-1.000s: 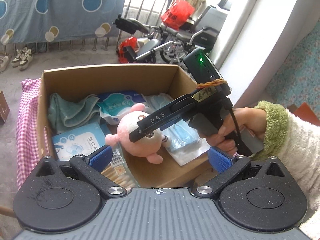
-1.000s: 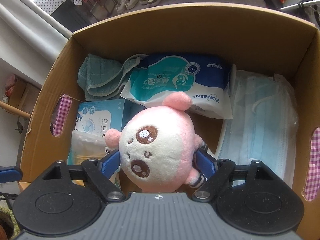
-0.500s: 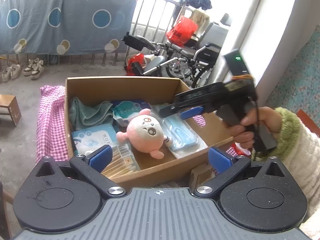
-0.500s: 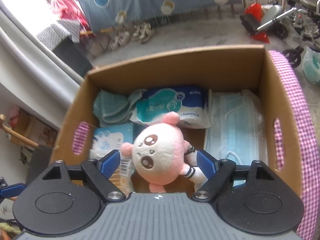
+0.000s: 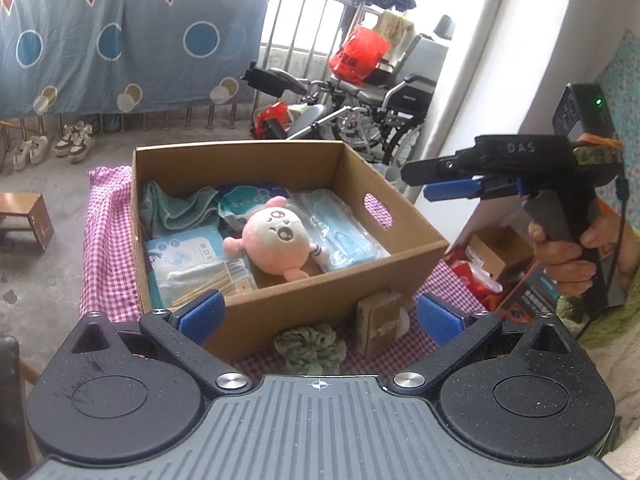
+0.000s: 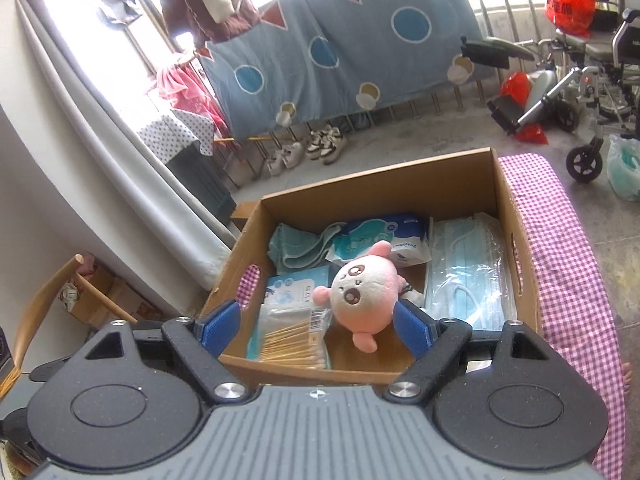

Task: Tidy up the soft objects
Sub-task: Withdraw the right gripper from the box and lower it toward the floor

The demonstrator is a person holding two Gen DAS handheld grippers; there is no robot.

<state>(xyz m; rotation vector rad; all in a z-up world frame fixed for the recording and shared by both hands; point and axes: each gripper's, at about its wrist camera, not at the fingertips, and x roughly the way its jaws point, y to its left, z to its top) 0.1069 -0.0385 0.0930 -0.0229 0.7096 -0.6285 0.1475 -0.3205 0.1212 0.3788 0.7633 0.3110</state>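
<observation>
Scrunchie (image 5: 310, 347) and small brown box (image 5: 379, 322), hidden earlier, now show on the checked cloth (image 5: 106, 240) before the left gripper (image 5: 318, 316), which gapes empty. The right gripper (image 6: 316, 326), jaws wide and empty, has risen clear of the pink plush (image 6: 366, 286), which lies in the cardboard box (image 6: 516, 216) between swabs (image 6: 292, 346) and masks (image 6: 466, 272).
</observation>
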